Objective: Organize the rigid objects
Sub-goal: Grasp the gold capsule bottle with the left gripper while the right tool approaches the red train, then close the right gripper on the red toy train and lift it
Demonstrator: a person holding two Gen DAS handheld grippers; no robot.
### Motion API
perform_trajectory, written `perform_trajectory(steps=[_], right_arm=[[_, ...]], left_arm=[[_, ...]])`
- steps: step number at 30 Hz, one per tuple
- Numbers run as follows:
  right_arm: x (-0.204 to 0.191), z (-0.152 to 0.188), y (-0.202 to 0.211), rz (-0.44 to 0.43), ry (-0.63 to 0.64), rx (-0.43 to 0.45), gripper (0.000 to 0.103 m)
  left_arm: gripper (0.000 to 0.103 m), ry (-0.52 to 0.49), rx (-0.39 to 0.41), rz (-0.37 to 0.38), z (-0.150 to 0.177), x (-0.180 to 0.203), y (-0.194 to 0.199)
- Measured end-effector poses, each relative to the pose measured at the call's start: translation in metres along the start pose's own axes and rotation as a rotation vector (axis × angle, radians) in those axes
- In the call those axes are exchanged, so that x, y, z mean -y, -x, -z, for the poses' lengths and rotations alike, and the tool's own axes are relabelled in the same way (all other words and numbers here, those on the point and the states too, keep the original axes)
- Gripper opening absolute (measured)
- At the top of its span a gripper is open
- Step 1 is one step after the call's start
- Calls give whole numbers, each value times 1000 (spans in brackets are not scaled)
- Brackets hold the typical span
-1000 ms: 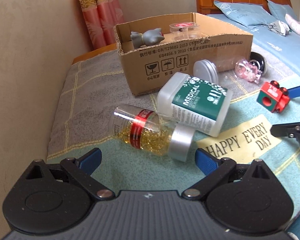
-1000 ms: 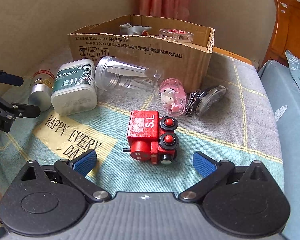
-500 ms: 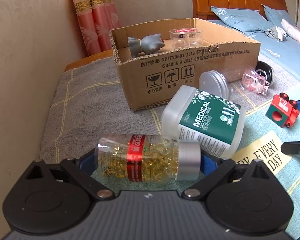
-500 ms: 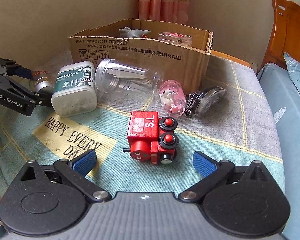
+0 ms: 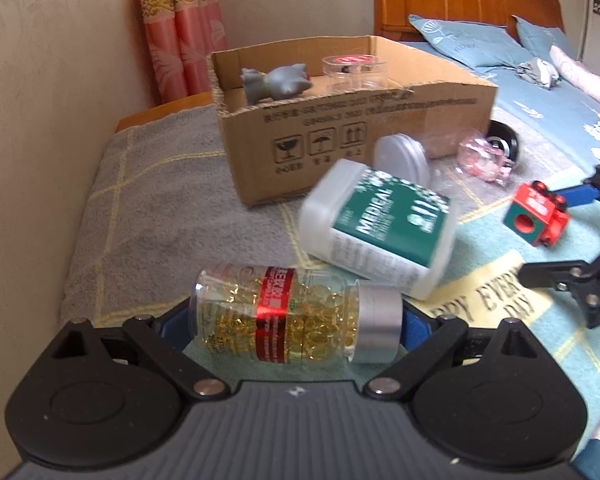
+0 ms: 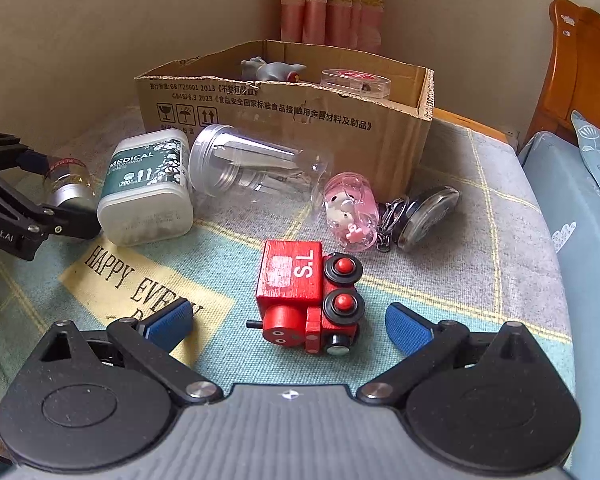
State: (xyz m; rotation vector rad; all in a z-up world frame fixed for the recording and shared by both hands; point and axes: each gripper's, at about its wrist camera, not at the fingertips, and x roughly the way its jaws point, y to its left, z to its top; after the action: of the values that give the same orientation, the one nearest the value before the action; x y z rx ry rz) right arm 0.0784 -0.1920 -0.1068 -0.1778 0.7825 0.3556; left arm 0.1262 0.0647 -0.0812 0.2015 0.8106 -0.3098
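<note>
My left gripper [image 5: 292, 322] is shut on a clear bottle of golden capsules [image 5: 296, 318] with a red band and silver cap, held lengthwise between the pads; the bottle also shows in the right wrist view [image 6: 66, 186]. A white and green "MEDICAL" tub [image 5: 380, 228] lies just beyond it. My right gripper [image 6: 288, 326] is open, its blue pads on either side of a red wooden toy train [image 6: 306, 296] on the cloth. A cardboard box [image 5: 352, 136] at the back holds a grey figurine [image 5: 276, 84] and a clear round case [image 5: 354, 70].
A clear jar with a silver lid [image 6: 256, 166], a pink globe trinket [image 6: 350, 212] and a dark round keychain case [image 6: 428, 216] lie in front of the box [image 6: 284, 120]. A wall runs along the left; a bed with blue bedding [image 5: 540, 92] is to the right.
My left gripper moved forward around the capsule bottle, closed on it and has lifted it slightly. My right gripper moved closer to the red train, still open.
</note>
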Motion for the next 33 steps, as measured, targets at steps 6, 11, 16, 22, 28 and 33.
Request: perform_trajectory(steps=[6,11,16,22,28,33], right_arm=[[0,-1,-1,-7,8,-3,103],[0,-2,-1,-7,12,-10,103],[-2,-5,-1,9,28,-7,103],[1,-8,3,6,19,9,92],[3,-9,2,6,8,-1,72],[2,-9,5,9,25,-4,54]], left_arm=[[97,-14,2,8,2,11,4],[98,-47,11,0,-3,14,7],[98,-62,2,0,-9,14,3],[97,-53,-2,0,-7,16,4],[95,-23,3,6,-9,12,9],[95,-32,-24,1,-11,15,10]])
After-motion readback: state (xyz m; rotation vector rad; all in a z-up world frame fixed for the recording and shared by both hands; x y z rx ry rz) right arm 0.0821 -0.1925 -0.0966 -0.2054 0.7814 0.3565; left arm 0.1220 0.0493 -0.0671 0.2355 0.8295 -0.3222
